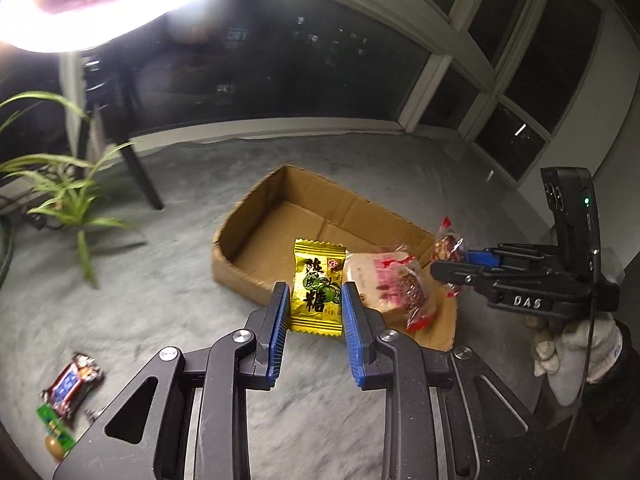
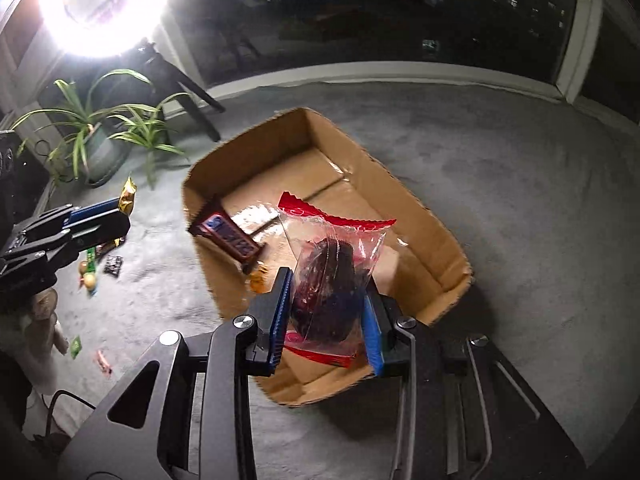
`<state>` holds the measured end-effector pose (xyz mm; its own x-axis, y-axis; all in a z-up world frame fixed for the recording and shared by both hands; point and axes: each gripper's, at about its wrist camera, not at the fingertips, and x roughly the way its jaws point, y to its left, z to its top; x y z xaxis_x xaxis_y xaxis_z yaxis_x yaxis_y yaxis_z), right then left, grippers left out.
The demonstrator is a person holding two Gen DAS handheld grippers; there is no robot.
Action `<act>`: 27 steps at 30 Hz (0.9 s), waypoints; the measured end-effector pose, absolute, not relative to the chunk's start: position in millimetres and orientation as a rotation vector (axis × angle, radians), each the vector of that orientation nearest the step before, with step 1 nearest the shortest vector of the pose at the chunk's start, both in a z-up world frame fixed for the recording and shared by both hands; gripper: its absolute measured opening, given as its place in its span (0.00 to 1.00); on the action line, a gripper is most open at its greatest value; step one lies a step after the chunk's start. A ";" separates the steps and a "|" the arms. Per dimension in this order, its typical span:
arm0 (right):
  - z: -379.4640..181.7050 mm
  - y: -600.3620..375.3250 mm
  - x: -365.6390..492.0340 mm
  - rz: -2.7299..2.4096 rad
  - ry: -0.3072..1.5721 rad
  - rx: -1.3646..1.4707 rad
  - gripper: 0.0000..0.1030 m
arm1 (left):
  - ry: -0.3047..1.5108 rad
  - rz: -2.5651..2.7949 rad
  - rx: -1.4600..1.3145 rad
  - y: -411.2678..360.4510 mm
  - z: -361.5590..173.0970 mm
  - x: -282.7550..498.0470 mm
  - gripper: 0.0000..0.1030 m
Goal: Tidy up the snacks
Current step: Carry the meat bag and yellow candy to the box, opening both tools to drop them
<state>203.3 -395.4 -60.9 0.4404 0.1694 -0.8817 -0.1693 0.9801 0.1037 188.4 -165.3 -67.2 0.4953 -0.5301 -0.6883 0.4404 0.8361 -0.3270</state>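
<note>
My left gripper (image 1: 314, 298) is shut on a yellow candy packet (image 1: 316, 286) and holds it upright just in front of the open cardboard box (image 1: 256, 204). My right gripper (image 2: 326, 298) is shut on a clear red-edged bag with a dark snack (image 2: 330, 276) and holds it over the box (image 2: 424, 208). In the left wrist view the right gripper (image 1: 452, 268) is at the right, above the box's right end. A pink-and-white wrapped snack (image 1: 384, 280) lies in the box. A dark chocolate bar (image 2: 228, 236) leans inside the box's left wall.
Loose snacks lie on the grey surface at the left: a chocolate bar (image 1: 74, 386), a green packet (image 1: 56, 428), small candies (image 2: 90, 276). A potted plant (image 2: 100, 136) and a lamp stand (image 1: 140, 168) stand at the back left. Dark windows lie behind.
</note>
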 end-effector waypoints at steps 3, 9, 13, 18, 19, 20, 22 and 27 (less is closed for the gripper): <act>-64.5 -401.0 203.8 0.198 1.101 0.006 0.33 | 0.883 -0.607 -0.106 -180.1 -70.3 193.9 0.24; -66.1 -404.8 203.0 0.189 1.096 0.011 0.34 | 0.895 -0.626 -0.088 -205.5 -74.5 200.5 0.24; -65.5 -405.5 202.6 0.178 1.078 0.016 0.61 | 0.913 -0.623 -0.080 -214.9 -78.1 204.9 0.25; -61.7 -404.0 199.5 0.181 1.065 0.011 0.62 | 0.928 -0.609 -0.058 -216.5 -82.1 205.4 0.28; -60.8 -403.2 198.8 0.179 1.062 0.008 0.62 | 0.927 -0.608 -0.057 -215.2 -82.1 205.4 0.28; -60.1 -403.2 198.5 0.177 1.059 0.007 0.62 | 0.925 -0.606 -0.056 -213.6 -80.9 204.6 0.28; -57.8 -402.3 197.6 0.178 1.050 0.014 0.65 | 0.912 -0.600 -0.047 -211.0 -77.3 201.6 0.28; -51.2 -397.6 195.6 0.187 1.025 0.022 0.71 | 0.881 -0.583 -0.061 -197.6 -66.8 195.1 0.28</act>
